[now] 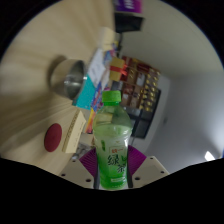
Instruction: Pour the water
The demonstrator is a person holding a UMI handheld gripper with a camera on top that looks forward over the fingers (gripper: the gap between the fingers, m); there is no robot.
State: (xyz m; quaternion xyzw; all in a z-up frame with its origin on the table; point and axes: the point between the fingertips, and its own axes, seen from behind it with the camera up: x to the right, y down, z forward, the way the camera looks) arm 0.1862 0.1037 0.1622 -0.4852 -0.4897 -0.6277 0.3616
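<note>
Gripper (113,172) clamped on bottle (113,150), both pink pads (88,160) pressing its sides. Bottle upright betw. fingers, green label and liquid, green cap on top. Beyond it, table (180,130). Just behind bottle: snack rack (140,90) w/ packets. Left of bottle: wood block (73,130), red disc (53,139) next to it. Further back: metal bowl (68,75), well apart from bottle.
</note>
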